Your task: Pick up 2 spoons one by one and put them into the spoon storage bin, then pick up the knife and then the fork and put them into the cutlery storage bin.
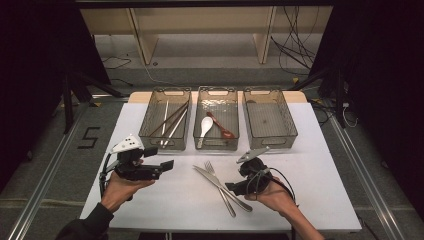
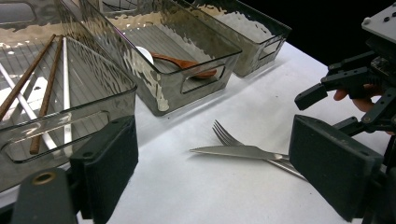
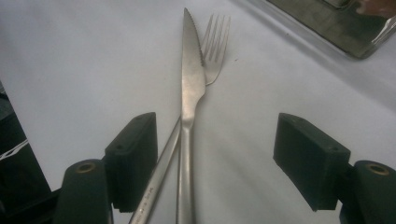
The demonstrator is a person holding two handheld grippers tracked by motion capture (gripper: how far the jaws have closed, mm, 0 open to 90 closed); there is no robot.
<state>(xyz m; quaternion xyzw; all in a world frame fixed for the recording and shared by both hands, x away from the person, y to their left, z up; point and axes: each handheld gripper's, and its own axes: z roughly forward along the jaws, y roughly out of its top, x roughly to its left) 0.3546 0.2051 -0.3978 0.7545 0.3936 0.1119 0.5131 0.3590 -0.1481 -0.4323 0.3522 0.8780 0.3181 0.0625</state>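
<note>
A white table (image 1: 165, 200) holds three clear grey bins in a row along its far edge, with bare surface between the bins and the person's two hands at the near edge. The left gripper (image 1: 167, 165) is held above the near left part of the table, well apart from the cutlery, its jaws spread wide with nothing between them; in the left gripper view the knife (image 2: 233, 151) and fork (image 2: 224, 134) lie ahead in the gap between its jaws, with open table all around. The right gripper (image 1: 231, 187) sits low at the handle end of the knife (image 1: 220, 187) and fork (image 1: 216, 181), which lie crossed near the middle of the table. In the right gripper view its jaws are wide open and grip nothing: the knife (image 3: 190, 93) runs straight up the gap, nearer the left jaw, and the fork (image 3: 212, 42) handle passes under it, slanting down just beside that left jaw; whether it touches the pad cannot be told. Wide bare table lies toward the right jaw. Beyond the jaws, the left bin (image 1: 150, 117) holds several chopsticks (image 1: 172, 120), some dark wood and some pale. The middle bin (image 1: 200, 105) holds a white spoon (image 1: 205, 127) and a brown spoon (image 1: 221, 126) side by side. The right bin (image 1: 290, 120) holds nothing that can be made out.
</note>
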